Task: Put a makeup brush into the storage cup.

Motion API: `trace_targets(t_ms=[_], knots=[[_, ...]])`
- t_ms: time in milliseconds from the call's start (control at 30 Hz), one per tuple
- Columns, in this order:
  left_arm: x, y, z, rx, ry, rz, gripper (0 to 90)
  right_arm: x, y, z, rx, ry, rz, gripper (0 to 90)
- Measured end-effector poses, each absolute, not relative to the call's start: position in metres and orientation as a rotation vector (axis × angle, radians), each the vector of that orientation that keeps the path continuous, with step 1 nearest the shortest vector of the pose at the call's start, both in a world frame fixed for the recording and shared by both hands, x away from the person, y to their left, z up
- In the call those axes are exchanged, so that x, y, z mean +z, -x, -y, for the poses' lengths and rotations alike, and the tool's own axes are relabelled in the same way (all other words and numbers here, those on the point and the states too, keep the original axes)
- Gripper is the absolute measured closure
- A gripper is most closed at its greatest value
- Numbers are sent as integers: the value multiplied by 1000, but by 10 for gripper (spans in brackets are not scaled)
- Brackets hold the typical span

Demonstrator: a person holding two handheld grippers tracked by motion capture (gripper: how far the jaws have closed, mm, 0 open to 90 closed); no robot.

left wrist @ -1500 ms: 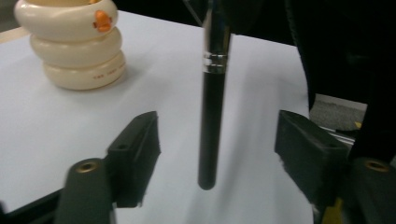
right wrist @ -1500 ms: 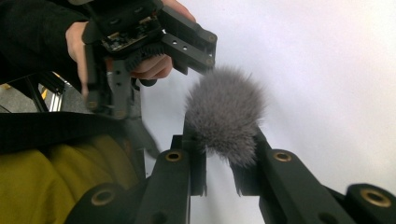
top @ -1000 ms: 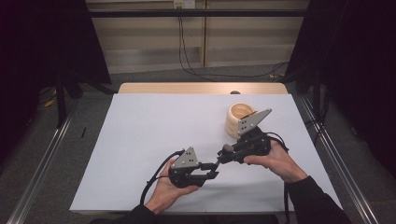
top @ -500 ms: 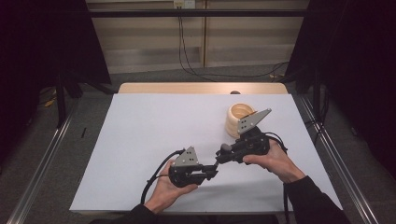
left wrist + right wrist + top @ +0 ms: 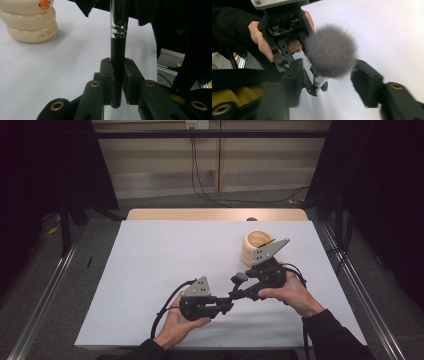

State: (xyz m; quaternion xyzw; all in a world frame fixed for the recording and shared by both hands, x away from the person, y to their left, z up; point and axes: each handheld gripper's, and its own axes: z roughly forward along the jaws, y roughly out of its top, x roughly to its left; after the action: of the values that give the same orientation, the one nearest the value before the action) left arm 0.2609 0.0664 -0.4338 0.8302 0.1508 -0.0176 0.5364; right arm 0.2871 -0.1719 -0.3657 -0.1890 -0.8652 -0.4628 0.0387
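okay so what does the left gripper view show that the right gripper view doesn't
Left gripper view: the cream ringed holder on the white table cover, and the left gripper shut on the brush's black handle.

Right gripper view: the brush's fluffy grey head between the right gripper's jaws, which have just been opening and stand clear of it, plus the hand holding the left gripper.

Both: the brush's silver ferrule and the white cover.

A white sheet (image 5: pixel 165 270) covers the wooden tabletop (image 5: pixel 215 214), grey carpet floor (image 5: pixel 100 227) around it. Behind, a pale panelled wall (image 5: pixel 160 165) with black cables (image 5: pixel 197 170) hanging down, dark curtains (image 5: pixel 45 165) on both sides. Metal rails (image 5: pixel 45 305) flank the tabletop.
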Motion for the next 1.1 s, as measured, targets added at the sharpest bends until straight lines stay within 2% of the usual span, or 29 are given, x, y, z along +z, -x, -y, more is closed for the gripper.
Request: trace_targets(t_ms=[100,433,800,933,1100], knots=[[-432,-261,-68,-45,-1964,-362,797,-366,-286,172,-1442,599,2672,283],[-426,-258,-73,-34,-1896,-389,796,-364,-281,172,-1573,614,2673,194],[-421,-257,-76,-14,-1857,-404,797,-367,-271,179,-1851,667,2589,195],[-421,-257,-76,-11,-1845,-403,797,-371,-266,181,-1926,660,2552,167],[-421,-257,-76,1,-1828,-406,796,-374,-262,182,-2012,670,2507,205]])
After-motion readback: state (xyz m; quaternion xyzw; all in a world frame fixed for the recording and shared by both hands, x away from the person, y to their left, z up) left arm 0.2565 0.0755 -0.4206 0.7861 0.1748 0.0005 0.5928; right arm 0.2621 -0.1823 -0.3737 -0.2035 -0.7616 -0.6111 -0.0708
